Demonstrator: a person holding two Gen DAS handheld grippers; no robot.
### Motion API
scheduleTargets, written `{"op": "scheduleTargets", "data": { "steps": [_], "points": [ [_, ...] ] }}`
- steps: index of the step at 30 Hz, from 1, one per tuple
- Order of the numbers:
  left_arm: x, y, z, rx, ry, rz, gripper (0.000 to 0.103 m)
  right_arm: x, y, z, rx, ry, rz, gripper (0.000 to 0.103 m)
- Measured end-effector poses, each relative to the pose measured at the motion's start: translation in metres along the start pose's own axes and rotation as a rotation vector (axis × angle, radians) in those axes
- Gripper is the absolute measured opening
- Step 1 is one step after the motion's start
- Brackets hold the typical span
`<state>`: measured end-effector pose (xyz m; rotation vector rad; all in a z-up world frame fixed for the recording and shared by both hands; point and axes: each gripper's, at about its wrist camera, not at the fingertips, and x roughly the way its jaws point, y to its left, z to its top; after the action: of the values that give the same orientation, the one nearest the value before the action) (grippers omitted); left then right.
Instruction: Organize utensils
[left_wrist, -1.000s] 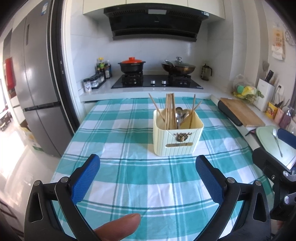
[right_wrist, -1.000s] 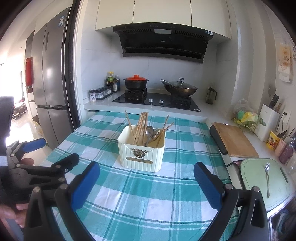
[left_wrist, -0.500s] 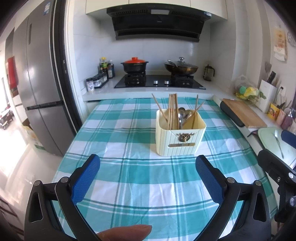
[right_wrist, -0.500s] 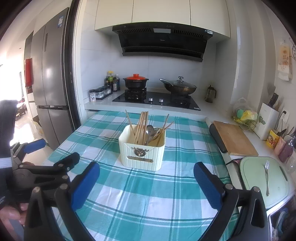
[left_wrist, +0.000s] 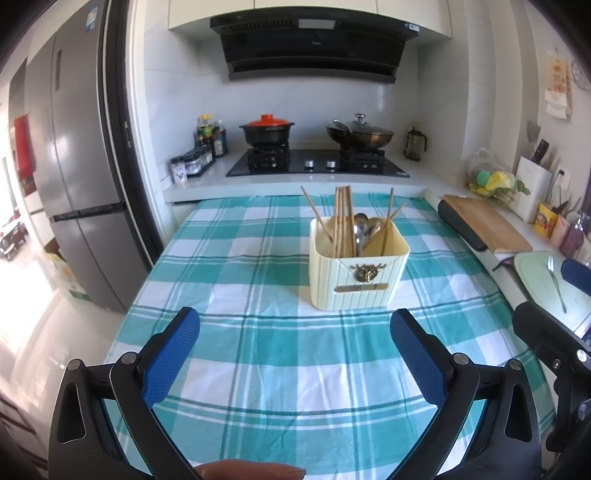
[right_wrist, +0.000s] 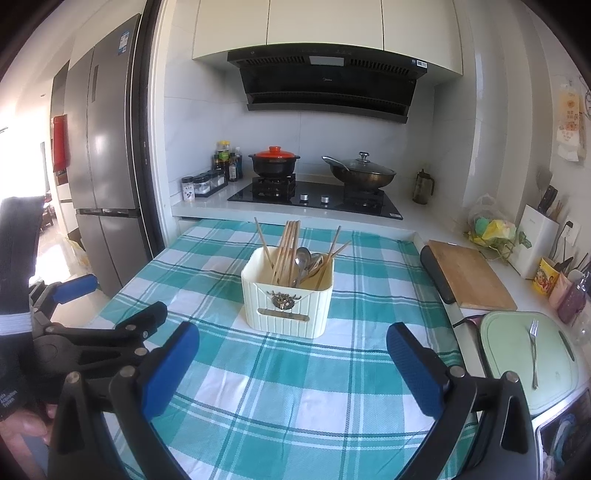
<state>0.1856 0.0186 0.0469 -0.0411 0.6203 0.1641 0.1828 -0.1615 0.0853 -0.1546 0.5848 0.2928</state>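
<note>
A cream ribbed utensil holder (left_wrist: 358, 275) (right_wrist: 288, 299) stands on the teal checked tablecloth (left_wrist: 258, 332) (right_wrist: 258, 406), with wooden chopsticks (left_wrist: 341, 218) (right_wrist: 286, 251) and metal spoons (left_wrist: 360, 230) (right_wrist: 303, 260) upright in it. A fork (right_wrist: 533, 352) (left_wrist: 556, 282) lies on a pale green board (right_wrist: 513, 369) to the right. My left gripper (left_wrist: 294, 334) is open and empty, well short of the holder. My right gripper (right_wrist: 291, 347) is open too, nothing between its blue pads.
Behind the table a stove (right_wrist: 314, 195) carries a red-lidded pot (right_wrist: 274, 162) and a wok (right_wrist: 360, 173). A wooden cutting board (right_wrist: 469, 277) and a knife block (right_wrist: 533, 240) sit on the right counter. A fridge (right_wrist: 99, 147) stands left.
Both views have pulled back and risen slightly, so the holder sits a little farther off. Both grippers stay open and empty.
</note>
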Motion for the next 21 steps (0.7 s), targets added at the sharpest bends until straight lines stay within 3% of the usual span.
{"op": "scheduleTargets", "data": {
  "steps": [21],
  "points": [
    [-0.0010, -0.0033, -0.0003, 0.014, -0.002, 0.003, 0.103, -0.0016, -0.0037, -0.0031, 0.002, 0.007, -0.004, 0.103]
  ]
}}
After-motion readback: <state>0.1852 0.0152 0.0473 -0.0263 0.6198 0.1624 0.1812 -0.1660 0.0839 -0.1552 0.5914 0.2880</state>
